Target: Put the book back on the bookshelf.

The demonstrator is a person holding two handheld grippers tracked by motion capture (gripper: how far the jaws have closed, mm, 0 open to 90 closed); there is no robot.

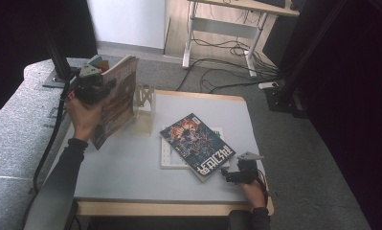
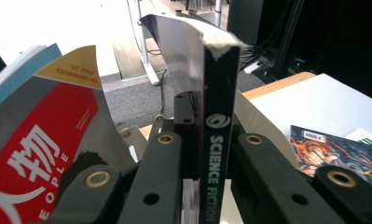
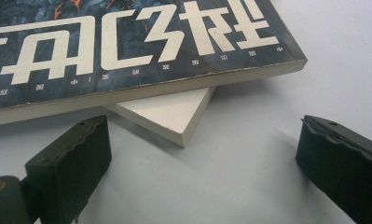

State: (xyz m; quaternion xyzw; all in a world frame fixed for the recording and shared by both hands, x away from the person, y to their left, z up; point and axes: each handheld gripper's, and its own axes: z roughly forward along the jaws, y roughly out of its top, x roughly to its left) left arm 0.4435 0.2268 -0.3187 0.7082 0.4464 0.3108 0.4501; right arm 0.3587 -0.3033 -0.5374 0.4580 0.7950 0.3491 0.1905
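Observation:
My left gripper (image 1: 101, 89) is raised over the table's far left and is shut on the spine of an upright magazine (image 1: 119, 93). In the left gripper view the dark spine (image 2: 218, 154) reads SCIENCE FICTION and is pinched between the jaws of my left gripper (image 2: 206, 140). A dark magazine with large white characters (image 1: 196, 143) lies flat, partly on a white book (image 1: 168, 155). My right gripper (image 1: 228, 175) rests open on the table beside that magazine's near corner. In the right gripper view its pads (image 3: 72, 163) stand wide apart before the magazine edge (image 3: 127, 42) and the white book's corner (image 3: 169, 116).
A red magazine marked PEOPLE (image 2: 44, 154) and a blue-edged one (image 2: 20, 70) show close to the left of the held one. A pale wooden rack (image 1: 144, 103) stands at the table's back left. The table (image 1: 131, 172) has a wooden rim. Cables lie on the floor beyond.

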